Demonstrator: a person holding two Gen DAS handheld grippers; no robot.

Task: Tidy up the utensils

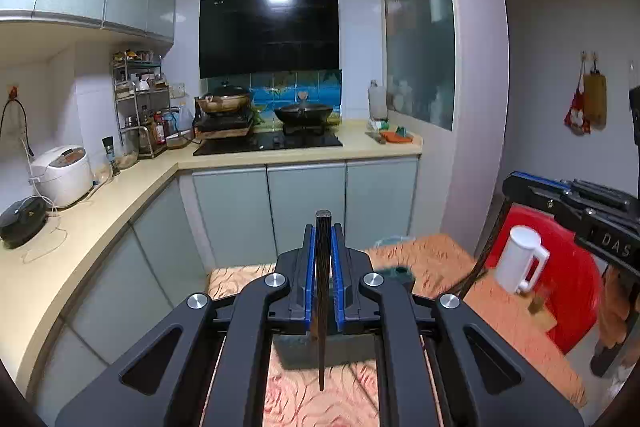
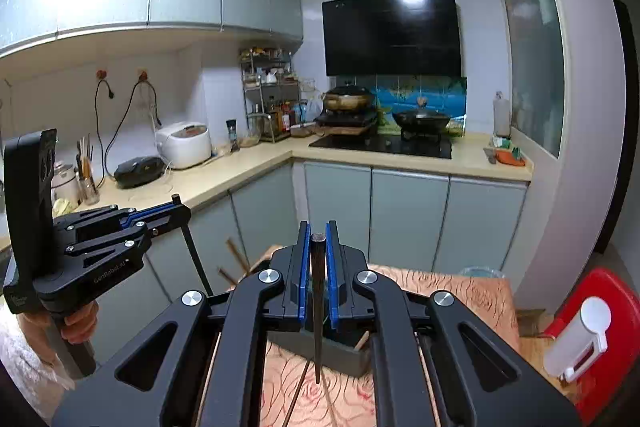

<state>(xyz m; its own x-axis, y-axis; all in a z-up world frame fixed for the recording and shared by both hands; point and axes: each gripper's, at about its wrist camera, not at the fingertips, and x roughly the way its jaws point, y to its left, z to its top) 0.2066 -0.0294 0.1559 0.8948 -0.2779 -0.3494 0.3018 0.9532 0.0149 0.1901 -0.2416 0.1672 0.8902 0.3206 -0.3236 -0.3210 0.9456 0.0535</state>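
1. Above the surface point(image 2: 460, 291), covered in a patterned orange cloth, two grippers are held side by side, the kitchen counter and stove seen well beyond its far edge.
2. A grey tray point(image 2: 340, 357) is seen on the surface below the right gripper, with what appear to be more chopsticks point(image 2: 298, 395) lying on the cloth beside it; a white jug point(image 1: 520, 259) stands toward the right edge, in front of a red chair point(image 1: 568, 267).
3. The left gripper point(image 1: 322, 283) is closed narrowly on a dark chopstick point(image 1: 322, 307), which is held upright between the blue pads, its thick end up and its thin tip hanging free above the cloth.
4. The right gripper point(image 2: 318, 275) is likewise clamped on a second dark chopstick point(image 2: 318, 315), upright, its tip above the near wall of the tray.
5. Slipping is judged the main risk: each tapered stick is pinched over a short length only, so a jolt or tilt could let it swing or drop.
6. The hanging tips could also be caught on the tray rim or the cloth if either is lowered off line.
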